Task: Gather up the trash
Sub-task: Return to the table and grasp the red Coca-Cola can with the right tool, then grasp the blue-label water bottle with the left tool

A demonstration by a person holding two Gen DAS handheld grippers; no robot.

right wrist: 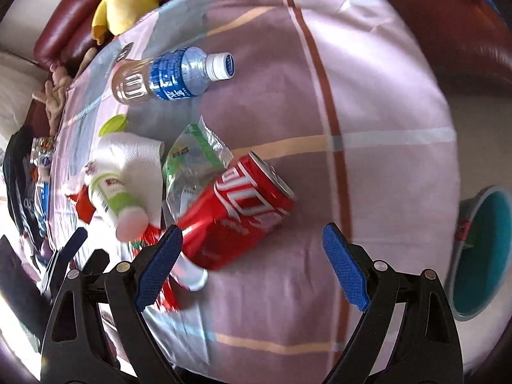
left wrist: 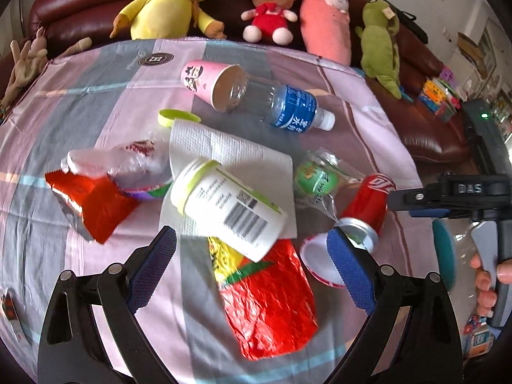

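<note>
Trash lies heaped on a pink and grey striped cloth (left wrist: 96,112). My left gripper (left wrist: 252,246) stands open just above a white bottle with a lime cap (left wrist: 224,204), which rests on a paper napkin (left wrist: 224,153) and a red foil wrapper (left wrist: 275,307). A red cola can (left wrist: 368,204) lies to its right beside a crushed green-label bottle (left wrist: 316,179). My right gripper (right wrist: 252,240) is open too, with the cola can (right wrist: 246,204) lying on its side just ahead of the fingers, close to the left pad (right wrist: 160,259). Nothing is held.
Farther back lie a blue-label water bottle (left wrist: 281,105) and a pink paper cup (left wrist: 208,83); a second red wrapper (left wrist: 92,204) is at the left. A teal bin (right wrist: 480,249) stands off the cloth's right edge. Plush toys (left wrist: 268,12) line a dark red sofa behind.
</note>
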